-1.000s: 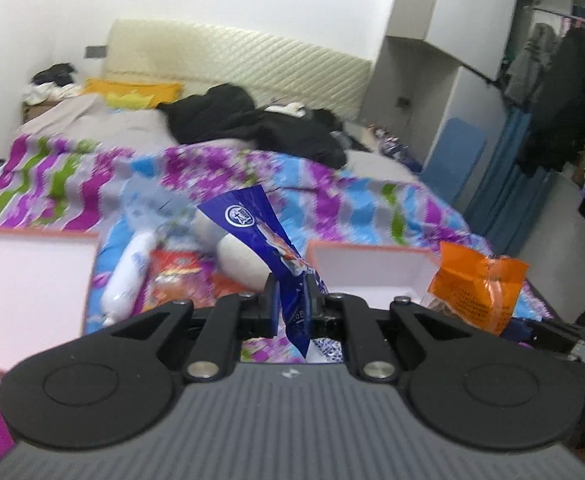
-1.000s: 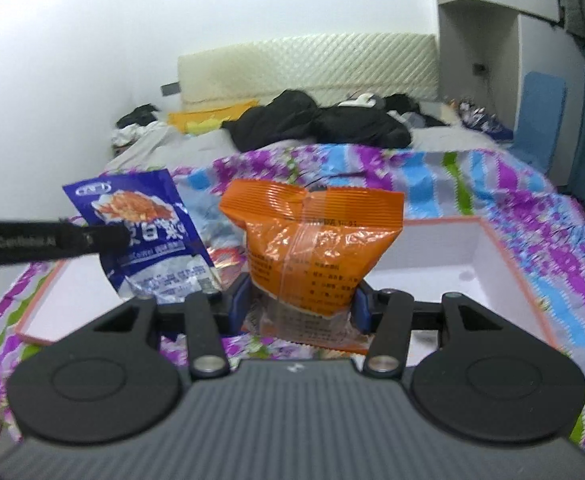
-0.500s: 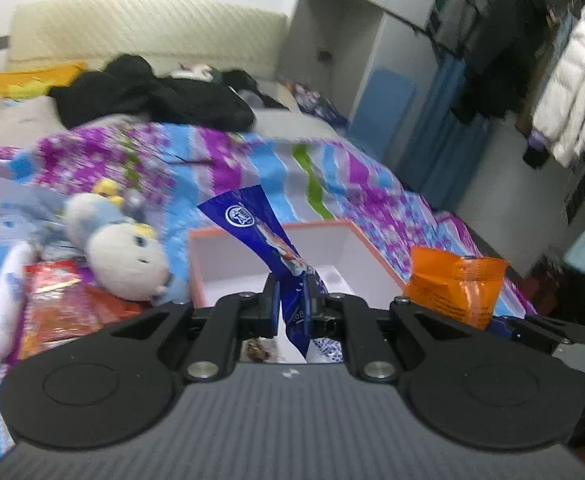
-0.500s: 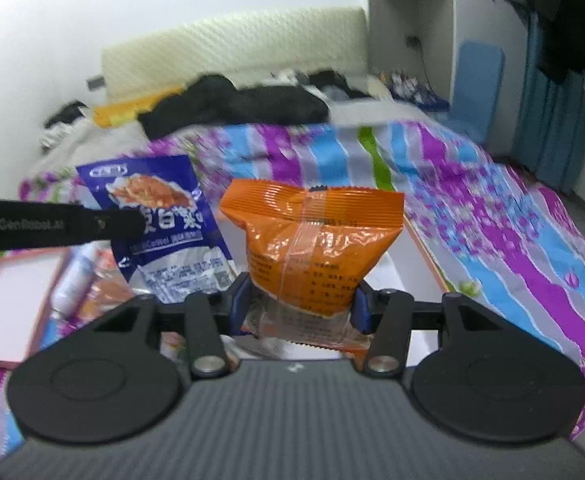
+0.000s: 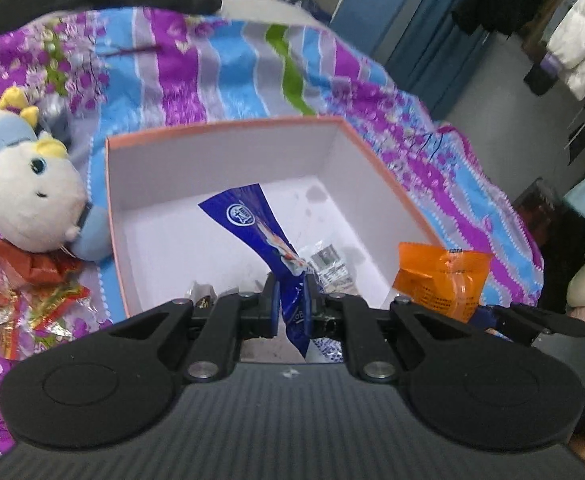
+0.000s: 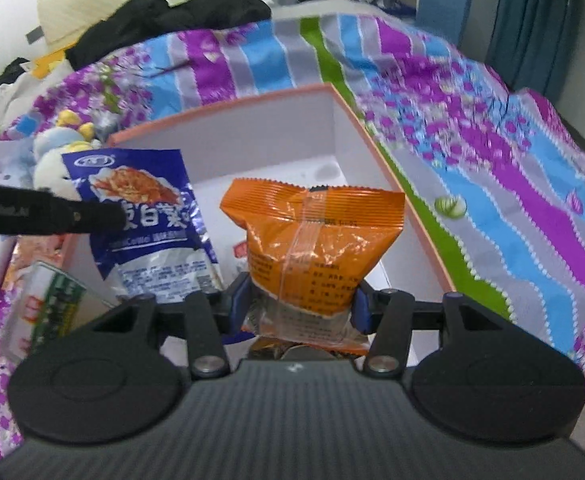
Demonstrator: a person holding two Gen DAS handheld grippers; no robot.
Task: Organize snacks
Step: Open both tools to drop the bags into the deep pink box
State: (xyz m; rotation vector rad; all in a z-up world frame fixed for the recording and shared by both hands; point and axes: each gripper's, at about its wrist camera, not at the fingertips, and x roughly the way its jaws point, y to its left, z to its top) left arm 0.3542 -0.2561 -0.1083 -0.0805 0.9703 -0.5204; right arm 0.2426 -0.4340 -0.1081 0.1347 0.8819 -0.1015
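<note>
**Both packets held over the open box, ready to drop in**

Your left gripper is clamped tight on the lower edge of the blue snack packet, which stands thin and edge-on above the white box. Your right gripper pinches the puffy orange snack bag near its bottom seam, jaws partway apart around it. In the right wrist view the blue packet sits at about 10 o'clock from the orange one, with the box floor behind both. Expect both to be light, crinkly and slick, so they will probably flutter or slide on release. The orange bag looks air-filled and crushable: keep hold at the flat seam, not the belly. A plush toy lies just beside the box at 9 o'clock.
</note>
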